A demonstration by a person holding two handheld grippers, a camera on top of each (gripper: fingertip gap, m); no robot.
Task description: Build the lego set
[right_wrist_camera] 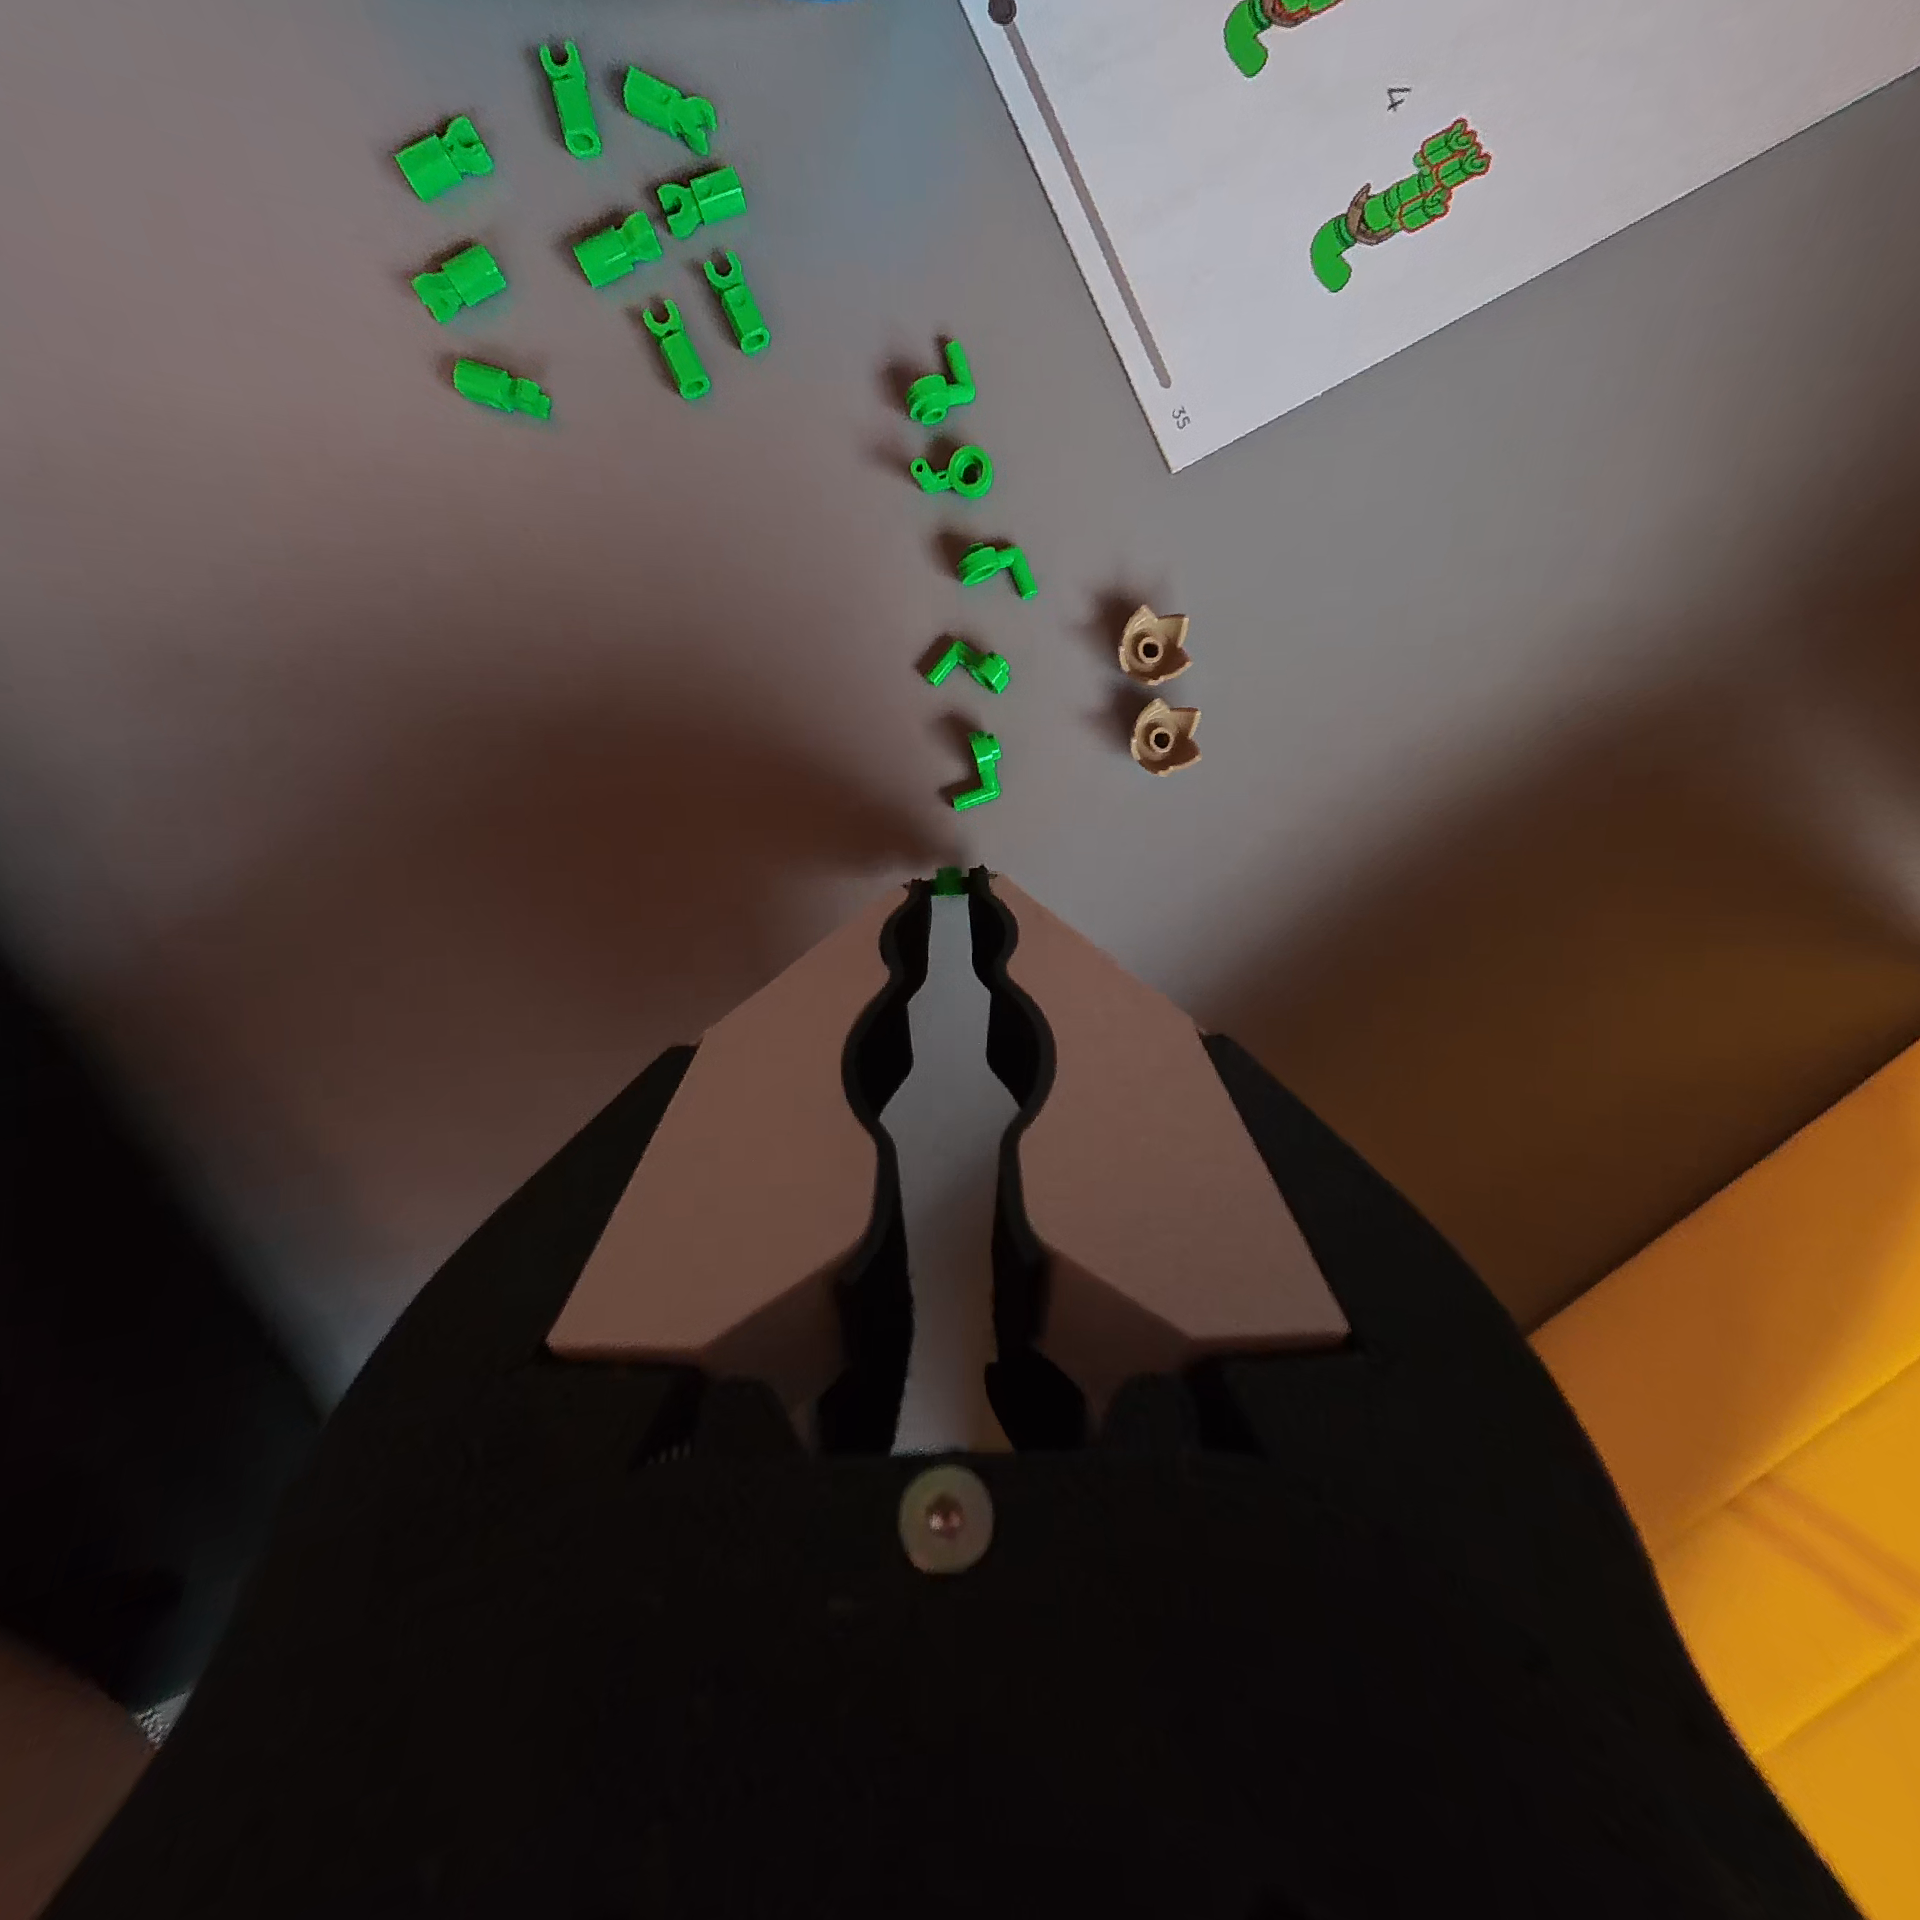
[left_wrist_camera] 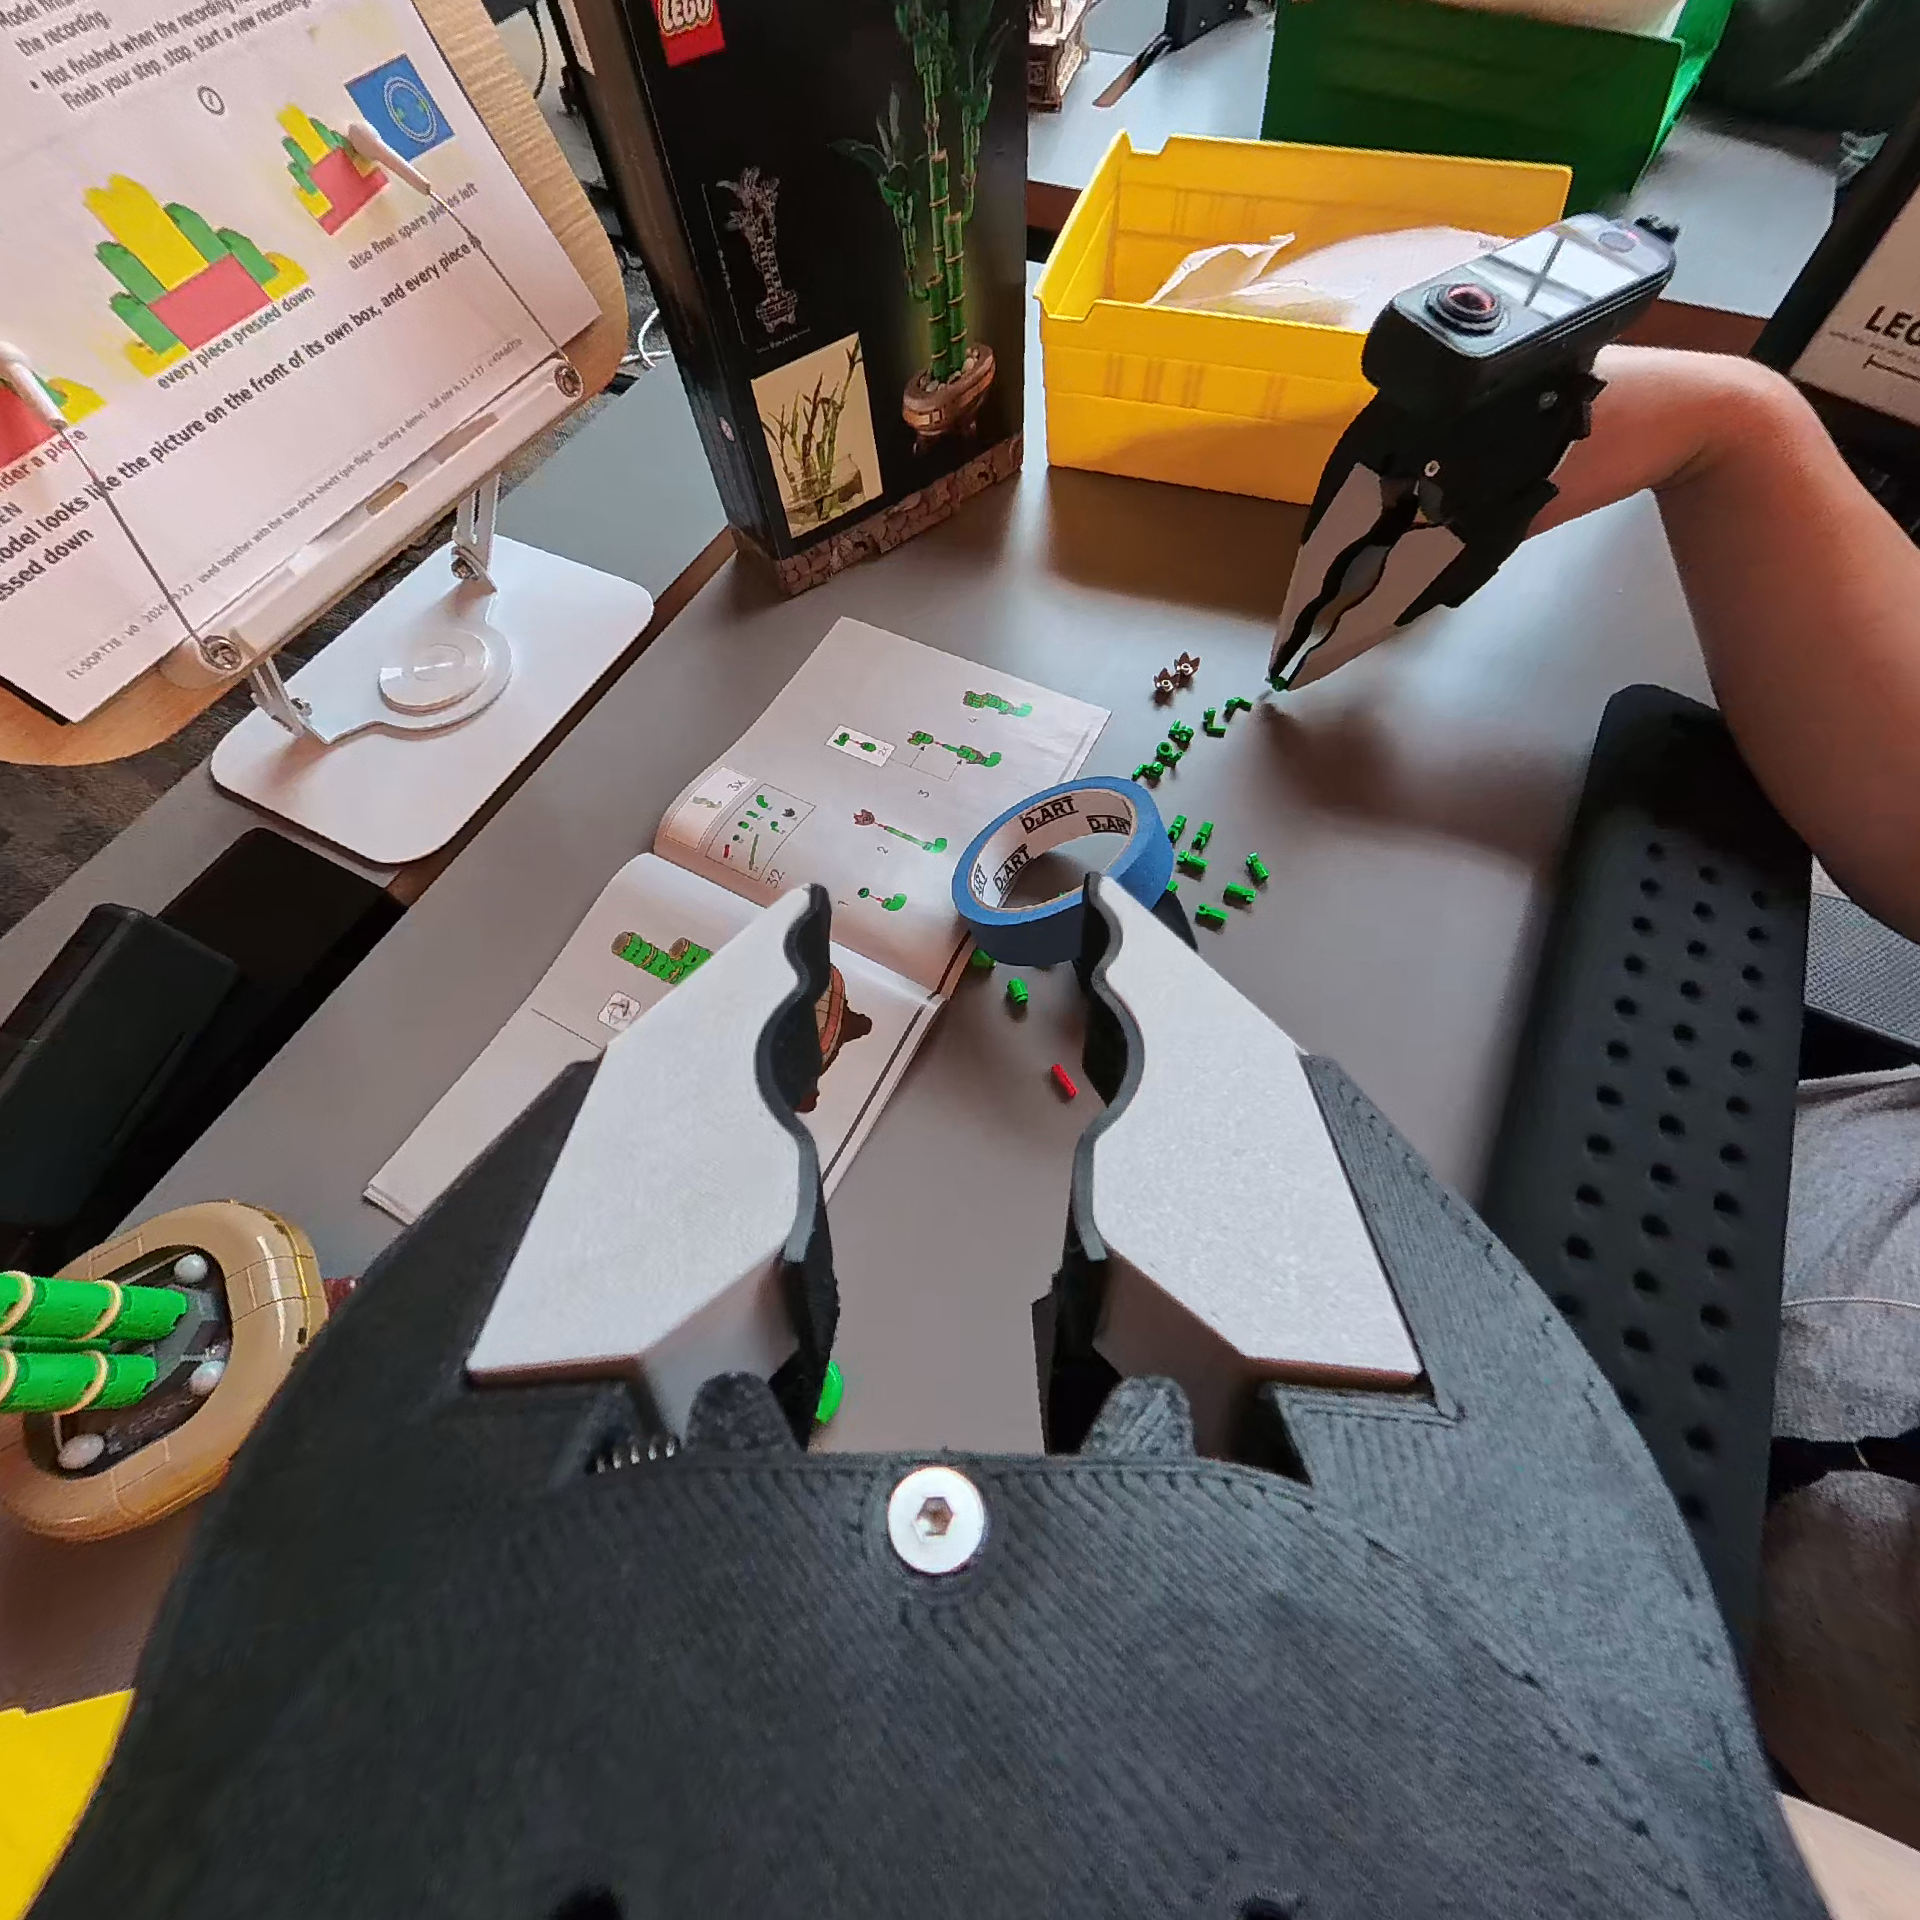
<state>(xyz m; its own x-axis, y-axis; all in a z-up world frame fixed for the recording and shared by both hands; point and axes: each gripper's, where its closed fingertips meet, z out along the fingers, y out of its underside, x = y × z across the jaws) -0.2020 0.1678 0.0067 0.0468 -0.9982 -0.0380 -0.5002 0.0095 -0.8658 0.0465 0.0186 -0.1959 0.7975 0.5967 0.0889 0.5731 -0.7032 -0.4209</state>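
Observation:
My right gripper [right_wrist_camera: 950, 883] is shut on a small green piece [right_wrist_camera: 948, 881] at its fingertips, low over the grey table. It also shows in the left wrist view [left_wrist_camera: 1280, 681], tips down at the end of a row of green hook pieces [right_wrist_camera: 961, 566]. A cluster of green clip pieces [right_wrist_camera: 613, 249] lies further out, and two tan petal pieces [right_wrist_camera: 1153, 644] lie beside the row. My left gripper [left_wrist_camera: 956, 914] is open and empty above the open instruction booklet [left_wrist_camera: 831, 790]. A small red piece [left_wrist_camera: 1062, 1081] lies between its fingers on the table.
A blue tape roll [left_wrist_camera: 1060, 862] sits on the booklet's edge. A partly built bamboo model in a tan pot [left_wrist_camera: 135, 1361] lies at the left. The set's box [left_wrist_camera: 831, 281], a yellow bin [left_wrist_camera: 1195, 343] and a sheet stand [left_wrist_camera: 260, 312] stand behind. A black perforated chair part [left_wrist_camera: 1662, 1039] is at the right. The gap from one gripper's tips to the other's is roughly 35 cm. About 15 cm separates my right fingertips from the blue tape roll [left_wrist_camera: 1060, 862].

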